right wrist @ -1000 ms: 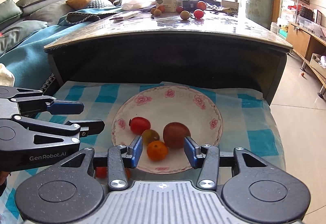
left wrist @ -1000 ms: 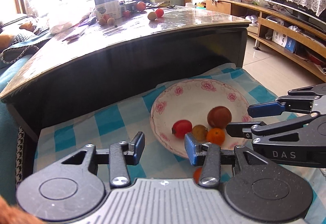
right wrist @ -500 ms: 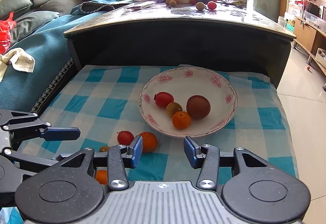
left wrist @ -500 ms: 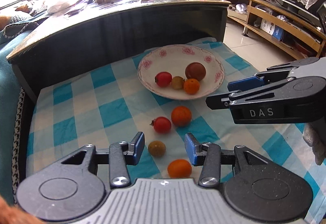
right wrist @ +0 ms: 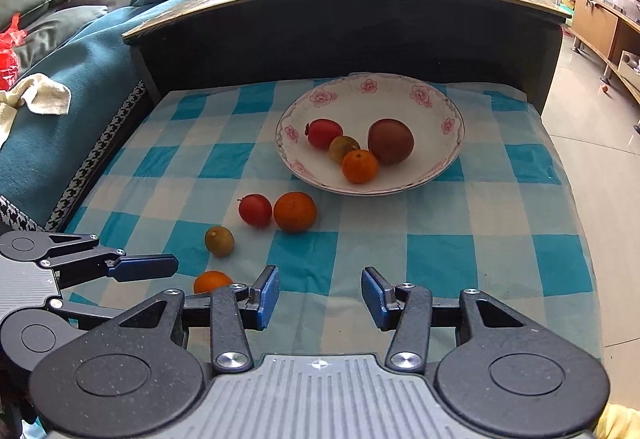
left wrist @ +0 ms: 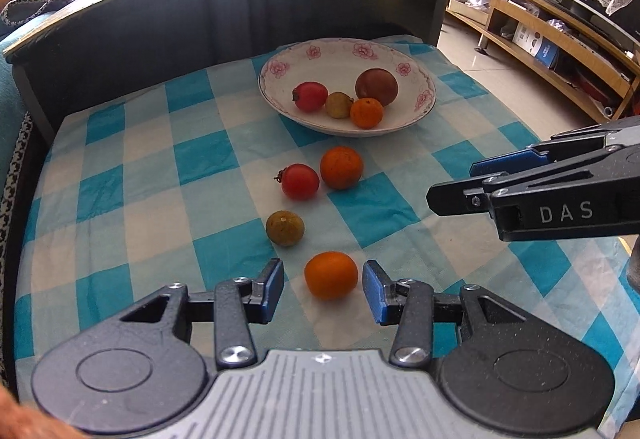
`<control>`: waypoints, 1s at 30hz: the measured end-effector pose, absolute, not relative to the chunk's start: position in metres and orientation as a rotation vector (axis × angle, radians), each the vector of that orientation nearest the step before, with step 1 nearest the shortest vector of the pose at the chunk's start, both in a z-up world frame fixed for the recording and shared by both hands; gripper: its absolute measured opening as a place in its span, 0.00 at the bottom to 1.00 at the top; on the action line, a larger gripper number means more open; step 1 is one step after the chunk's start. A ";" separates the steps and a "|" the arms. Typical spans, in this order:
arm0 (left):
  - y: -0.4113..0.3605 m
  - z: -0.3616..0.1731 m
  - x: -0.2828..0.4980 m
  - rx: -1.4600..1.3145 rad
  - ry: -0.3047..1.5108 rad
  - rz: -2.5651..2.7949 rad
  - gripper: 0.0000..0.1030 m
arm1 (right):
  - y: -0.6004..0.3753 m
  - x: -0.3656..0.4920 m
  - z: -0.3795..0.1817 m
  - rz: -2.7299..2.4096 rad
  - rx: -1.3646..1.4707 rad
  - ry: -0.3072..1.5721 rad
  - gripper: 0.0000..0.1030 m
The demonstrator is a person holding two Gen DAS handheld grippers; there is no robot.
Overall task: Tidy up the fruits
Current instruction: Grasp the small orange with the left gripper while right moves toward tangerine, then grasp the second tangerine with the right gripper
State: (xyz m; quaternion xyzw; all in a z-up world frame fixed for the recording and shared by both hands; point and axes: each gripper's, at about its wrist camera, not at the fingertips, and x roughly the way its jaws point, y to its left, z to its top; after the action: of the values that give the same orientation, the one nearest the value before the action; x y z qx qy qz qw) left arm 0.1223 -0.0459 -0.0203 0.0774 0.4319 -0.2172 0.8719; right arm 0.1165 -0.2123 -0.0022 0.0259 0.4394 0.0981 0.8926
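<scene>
1. Blue and white squares cover the soft cloth (left wrist: 200, 159), and more of it shows now. Both grippers have pulled back from the bowl (left wrist: 424, 95), so four fruits on the cloth have come into sight.
2. That likely means picking time. Four fruits sit in the bowl already and four still wait outside it.
3. The left gripper (left wrist: 323, 289) is spread wide with nothing in it. A small orange (left wrist: 331, 275) lies right between its blue pads (left wrist: 272, 289), not touched yet.
4. The right gripper (right wrist: 320, 293) is wide apart too, with only cloth under it.
5. The waiting fruits are round: a bumpy big orange (left wrist: 341, 167), a shiny red tomato (left wrist: 300, 181) touching it, and a dull green-brown fruit (left wrist: 285, 228).
6. The bowl is smooth and white with pink flowers.
</scene>
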 end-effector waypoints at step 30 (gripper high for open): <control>-0.042 -0.042 0.125 0.188 0.914 -0.498 0.40 | -0.194 0.166 -0.036 0.314 0.009 0.865 0.41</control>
State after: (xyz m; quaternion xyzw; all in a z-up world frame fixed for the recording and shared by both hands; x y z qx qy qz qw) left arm 0.1249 -0.0419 -0.0423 0.0895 0.4359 -0.2376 0.8634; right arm 0.1656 -0.1942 -0.0362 0.0045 0.4175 0.1514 0.8960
